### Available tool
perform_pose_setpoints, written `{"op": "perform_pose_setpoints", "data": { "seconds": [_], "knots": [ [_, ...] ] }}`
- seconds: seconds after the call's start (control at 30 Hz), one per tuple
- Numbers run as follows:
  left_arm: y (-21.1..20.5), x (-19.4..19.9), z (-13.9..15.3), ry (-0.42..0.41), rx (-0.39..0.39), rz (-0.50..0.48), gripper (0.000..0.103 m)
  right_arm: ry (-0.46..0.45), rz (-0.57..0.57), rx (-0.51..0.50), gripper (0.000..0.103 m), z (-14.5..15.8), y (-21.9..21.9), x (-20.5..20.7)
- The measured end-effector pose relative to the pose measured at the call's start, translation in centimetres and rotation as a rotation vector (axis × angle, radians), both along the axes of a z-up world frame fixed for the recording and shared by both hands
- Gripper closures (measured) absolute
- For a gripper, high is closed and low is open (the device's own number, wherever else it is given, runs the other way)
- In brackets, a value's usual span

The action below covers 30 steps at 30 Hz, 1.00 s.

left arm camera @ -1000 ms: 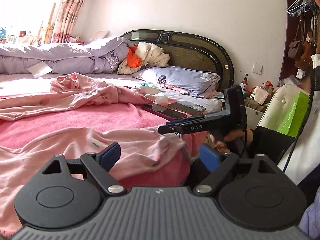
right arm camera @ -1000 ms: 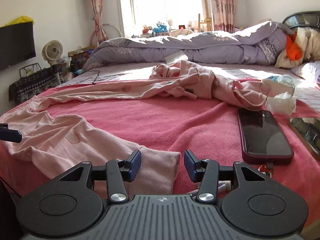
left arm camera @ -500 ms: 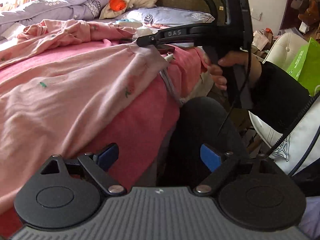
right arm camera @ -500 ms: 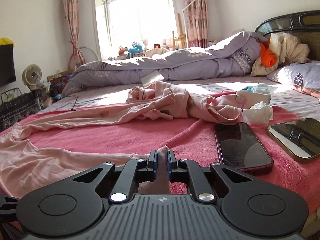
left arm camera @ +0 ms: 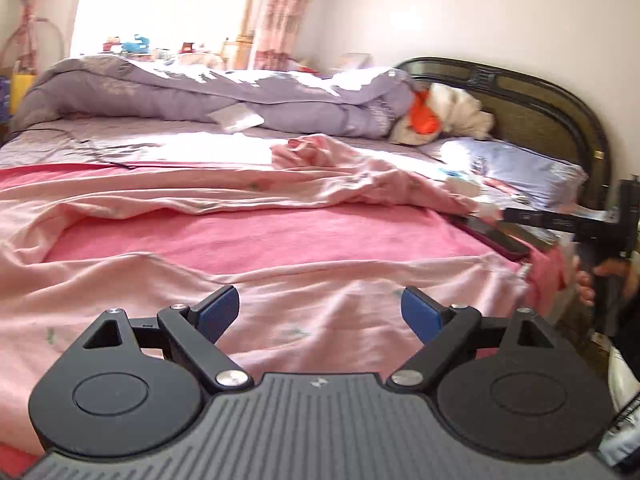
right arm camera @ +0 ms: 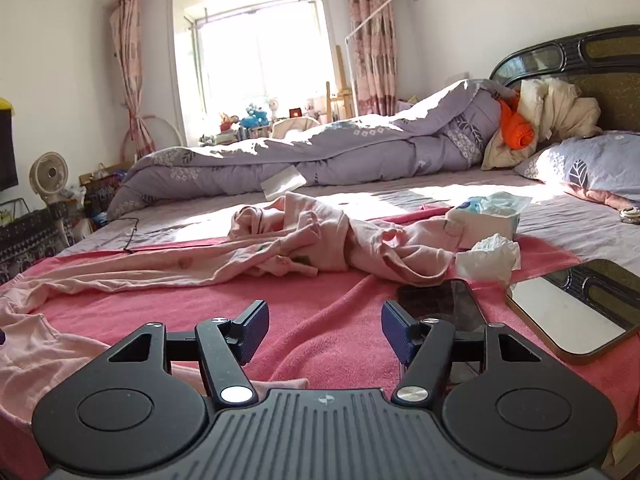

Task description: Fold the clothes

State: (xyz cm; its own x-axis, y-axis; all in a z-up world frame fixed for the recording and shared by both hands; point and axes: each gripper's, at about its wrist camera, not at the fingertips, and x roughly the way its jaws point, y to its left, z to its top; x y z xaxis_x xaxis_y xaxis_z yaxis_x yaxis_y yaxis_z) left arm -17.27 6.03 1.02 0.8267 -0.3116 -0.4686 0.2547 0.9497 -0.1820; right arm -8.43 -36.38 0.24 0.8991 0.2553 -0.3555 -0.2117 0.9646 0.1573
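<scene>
We see L gripper (left arm camera: 320, 306) & R gripper (right arm camera: 324, 326) both spread wide, empty, over pink garment (left arm camera: 280, 280) on red blanket (right arm camera: 328, 312).

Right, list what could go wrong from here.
The dark smartphone and gold-framed mirror lie on the pink blanket beside the pale pink garment; dragging fabric might sweep them off. Both the left gripper and the right gripper are open, so the garment's edge could slump.
</scene>
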Motion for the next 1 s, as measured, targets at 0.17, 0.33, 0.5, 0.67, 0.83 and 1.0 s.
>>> {"op": "perform_pose_setpoints", "data": {
  "seconds": [0.17, 0.33, 0.5, 0.67, 0.83, 1.0],
  "knots": [
    [0.6, 0.8, -3.0, 0.108, 0.064, 0.008, 0.014, -0.002, 0.174, -0.056, 0.034, 0.7, 5.4, 0.9],
    [4.3, -1.1, 2.7, -0.009, 0.204, 0.0, 0.014, -0.02, 0.205, -0.147, 0.029, 2.2, 8.6, 4.3],
    [15.0, 4.0, 9.4, -0.098, 0.168, 0.291, 0.008, 0.002, 0.156, -0.166, 0.026, 2.9, 9.1, 9.6],
    [26.8, 14.0, 7.7, 0.08, 0.079, 0.656, 0.02, 0.047, 0.101, -0.137, 0.026, 2.6, 8.6, 14.8],
    [32.7, 19.4, 2.8, 0.268, -0.035, 0.755, 0.046, 0.088, 0.053, -0.118, 0.026, 2.1, 8.3, 19.6],
    [34.4, 20.2, 1.2, 0.254, -0.025, 0.834, 0.047, 0.096, 0.056, -0.164, 0.026, 1.1, 8.9, 21.3]
  ]
}}
